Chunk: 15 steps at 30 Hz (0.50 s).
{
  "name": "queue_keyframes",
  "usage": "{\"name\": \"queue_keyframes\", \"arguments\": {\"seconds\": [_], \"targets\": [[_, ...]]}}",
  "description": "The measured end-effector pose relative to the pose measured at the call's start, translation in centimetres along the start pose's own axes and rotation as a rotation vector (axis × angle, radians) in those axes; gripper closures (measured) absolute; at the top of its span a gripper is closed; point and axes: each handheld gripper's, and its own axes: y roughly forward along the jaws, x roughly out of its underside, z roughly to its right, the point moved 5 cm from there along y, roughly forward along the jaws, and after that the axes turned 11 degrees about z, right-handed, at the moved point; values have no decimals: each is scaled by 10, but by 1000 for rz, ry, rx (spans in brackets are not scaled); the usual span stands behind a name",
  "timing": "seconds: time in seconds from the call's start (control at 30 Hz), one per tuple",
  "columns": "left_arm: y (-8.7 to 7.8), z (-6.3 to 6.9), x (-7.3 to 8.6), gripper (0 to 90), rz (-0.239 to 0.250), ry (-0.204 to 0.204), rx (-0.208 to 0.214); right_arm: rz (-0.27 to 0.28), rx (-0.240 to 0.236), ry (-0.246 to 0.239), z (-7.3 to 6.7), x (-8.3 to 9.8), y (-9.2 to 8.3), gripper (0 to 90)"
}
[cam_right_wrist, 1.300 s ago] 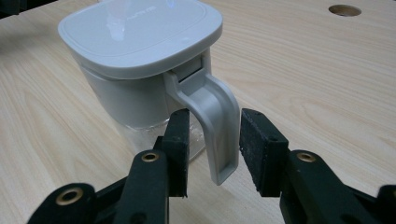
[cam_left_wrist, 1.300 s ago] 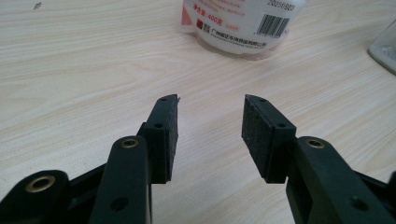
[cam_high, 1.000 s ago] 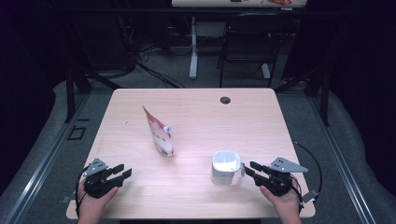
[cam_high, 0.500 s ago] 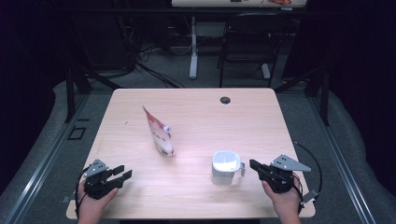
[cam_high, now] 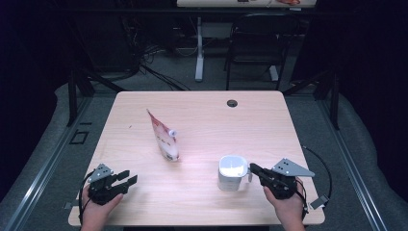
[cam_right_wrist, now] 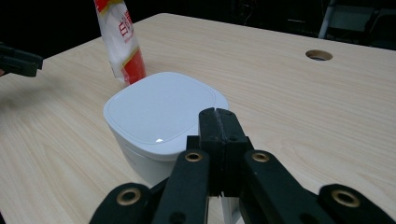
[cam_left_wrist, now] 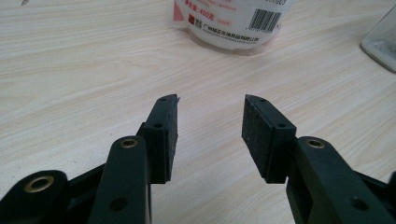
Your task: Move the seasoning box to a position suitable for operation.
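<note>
Sitting near the tabletop's front edge, the white lidded cup has its handle pinched between the right gripper's shut fingers. Far to its left, the left gripper waits half open, holding nothing, pointed toward the standing pouch.

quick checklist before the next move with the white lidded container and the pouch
1. White square lidded plastic container upright, lid on: ok.
2. Right gripper at the container's handle side, jaws shut; the right gripper view shows them pressed together with nothing plainly between them. Grip on the handle: cannot tell.
3. Left gripper open, empty, over bare table: ok.
4. Red and white stand-up pouch upright, apart from the container: ok.
5. Pouch spout capped: cannot tell.
6. Light wooden table bare between the pouch and the container: ok.
</note>
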Motion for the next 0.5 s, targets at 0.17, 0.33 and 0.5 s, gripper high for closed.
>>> {"name": "queue_keyframes", "arguments": {"seconds": [0.17, 0.33, 0.5], "targets": [[0, 1, 0, 561, -1, -1, -2, -4, -10, -13, -4, -1, 7, 900], [0, 1, 1, 562, -5, 2, -2, -12, -14, -13, -6, -2, 10, 900], [-1, 2, 2, 564, -5, 5, -4, -18, -10, -31, -8, -3, 14, 900]]}}
